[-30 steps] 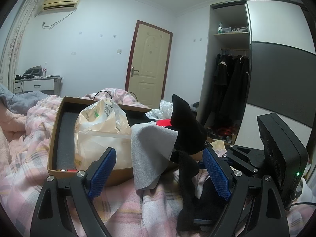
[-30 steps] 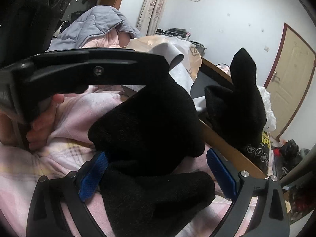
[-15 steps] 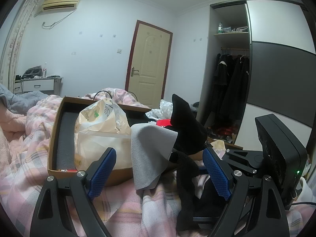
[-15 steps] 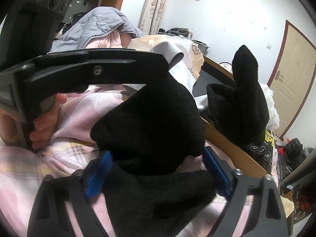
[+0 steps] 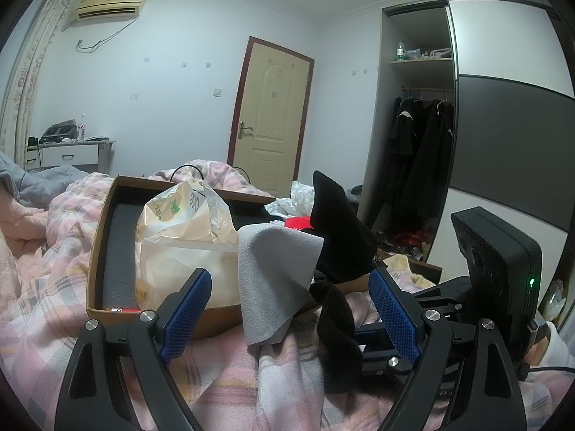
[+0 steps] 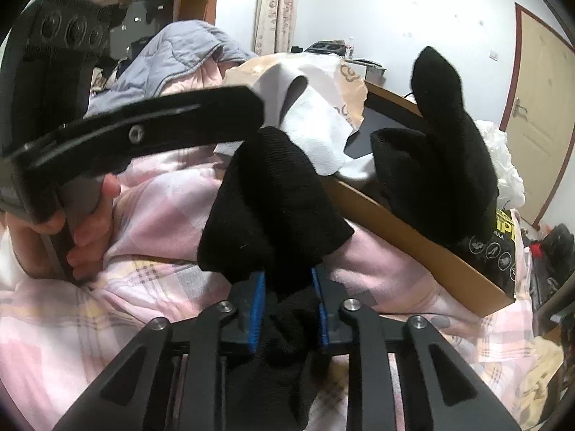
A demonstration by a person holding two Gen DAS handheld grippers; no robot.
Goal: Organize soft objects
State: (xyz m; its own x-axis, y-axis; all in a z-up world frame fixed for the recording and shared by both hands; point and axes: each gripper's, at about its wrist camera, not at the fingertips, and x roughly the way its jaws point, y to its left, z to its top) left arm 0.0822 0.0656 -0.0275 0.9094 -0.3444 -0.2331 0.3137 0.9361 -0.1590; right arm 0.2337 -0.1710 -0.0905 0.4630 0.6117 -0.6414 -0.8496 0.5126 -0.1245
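Pink checked bedding (image 5: 54, 309) covers the bed in a cluttered bedroom, with a cream door (image 5: 269, 118) and an open wardrobe (image 5: 420, 136) behind it, and on the bedding sits one shallow cardboard box (image 5: 94, 262) with a dark liner. Our right gripper (image 6: 287, 305) is closing its fingers, and the blue pads already pinch the lower part of a black sock (image 6: 266, 208) that lies on the bedding just in front of the box's near wall. Our left gripper (image 5: 287, 309) hangs with its fingers wide apart and nothing between the pads, pointing at the box. To do this step well, we judge that the pinch should settle fully on the doubled knit before we lift, since a loose fold could slide out; then we should raise the sock clear of the box wall before carrying it over, so it does not drag the grey cloth (image 5: 276, 269) off the rim. Counting: we see two black socks, the one in our grip and a second black sock (image 6: 442, 151) standing up against the box edge; one grey cloth draped over the rim; one pale plastic bag (image 5: 183, 237) inside the box; two grippers.
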